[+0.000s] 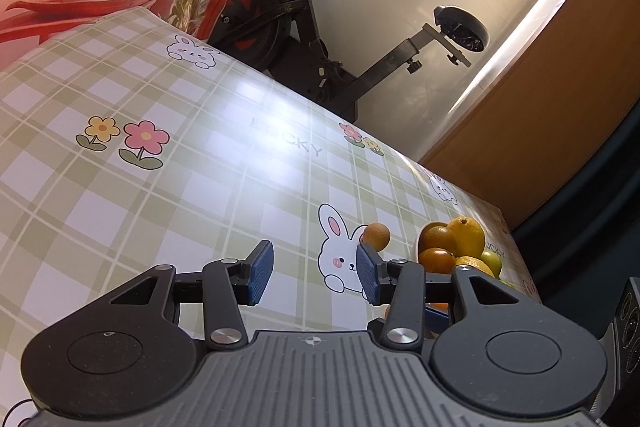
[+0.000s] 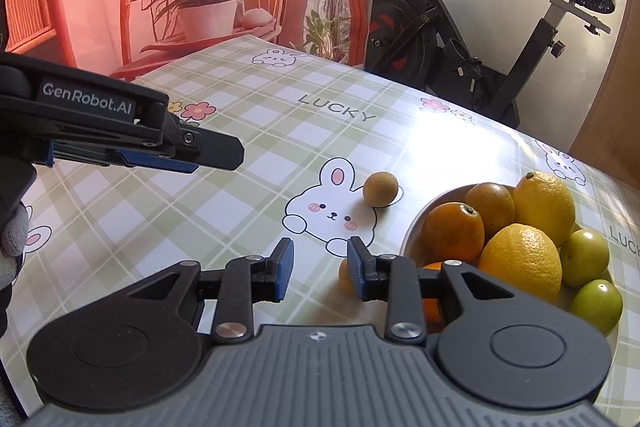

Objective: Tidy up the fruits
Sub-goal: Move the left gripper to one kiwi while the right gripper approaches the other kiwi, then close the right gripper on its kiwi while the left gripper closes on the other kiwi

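Left wrist view: bowl [image 1: 420, 241] at the far right of the checked tablecloth [image 1: 160, 187] already held several oranges, a lemon and green fruit, so most sorting looked done. One small round fruit [image 1: 375, 235] sat loose on the cloth, just left of the bowl. Left gripper [image 1: 316, 273] had its jaws part open with nothing between them; the loose fruit lay just beyond its right pad, apart from it

Right wrist view: same bowl [image 2: 412, 231] at right, piled with citrus and green fruit. Loose small fruit [image 2: 380, 188] ahead of the right gripper [image 2: 319, 269], near the bowl rim, not touching it. A second small orange fruit [image 2: 345, 275] lay on the cloth right behind the right-hand pad, outside the gap. Right gripper jaws narrow, nothing gripped. Left gripper [image 2: 208, 157] hovered over the cloth at left, empty. Judged left to do: two loose fruits into the bowl
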